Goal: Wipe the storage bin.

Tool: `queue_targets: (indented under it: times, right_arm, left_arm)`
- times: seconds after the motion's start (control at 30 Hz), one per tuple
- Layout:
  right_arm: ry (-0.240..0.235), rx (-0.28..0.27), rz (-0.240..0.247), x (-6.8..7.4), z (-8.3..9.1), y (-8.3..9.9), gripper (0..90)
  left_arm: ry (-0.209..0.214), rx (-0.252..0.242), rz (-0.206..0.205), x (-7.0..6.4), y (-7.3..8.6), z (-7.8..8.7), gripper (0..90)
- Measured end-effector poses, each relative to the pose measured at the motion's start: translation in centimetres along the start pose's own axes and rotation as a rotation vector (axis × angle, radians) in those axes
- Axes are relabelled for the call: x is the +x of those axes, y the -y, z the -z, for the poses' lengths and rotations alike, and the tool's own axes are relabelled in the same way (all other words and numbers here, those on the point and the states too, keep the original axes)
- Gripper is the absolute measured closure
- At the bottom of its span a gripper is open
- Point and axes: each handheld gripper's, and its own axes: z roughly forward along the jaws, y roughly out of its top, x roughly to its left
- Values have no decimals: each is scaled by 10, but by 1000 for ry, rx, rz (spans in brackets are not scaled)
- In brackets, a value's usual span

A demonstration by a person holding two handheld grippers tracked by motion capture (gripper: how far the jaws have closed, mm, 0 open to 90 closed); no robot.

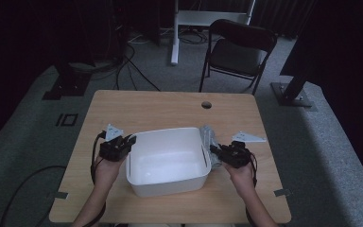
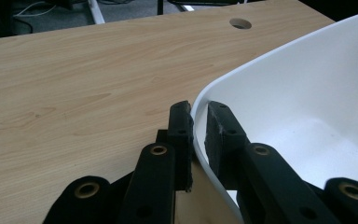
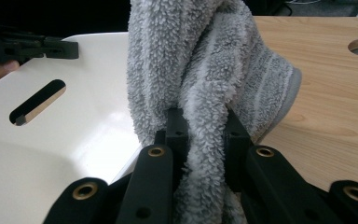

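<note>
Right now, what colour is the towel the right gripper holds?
Grey, with faint lighter stripes; the towel shows best in the right gripper view.

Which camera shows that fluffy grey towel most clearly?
The right gripper view: the fluffy grey towel looms close, its pile visible, pinched between the right gripper jaws beside the white plastic tub. In the high view the towel is a small grey bundle at the tub's right rim.
</note>
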Motion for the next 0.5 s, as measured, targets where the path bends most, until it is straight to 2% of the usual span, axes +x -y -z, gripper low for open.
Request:
queue_targets:
  times: [0.27,0.5]
  right_arm:
    - [6,11,-15,-3,-4,4,782]
    - [14,54,-25,-7,-12,11,782]
  left_arm:
    - [1,-3,3,0,0,0,802]
    - [5,-1,0,1,0,0,802]
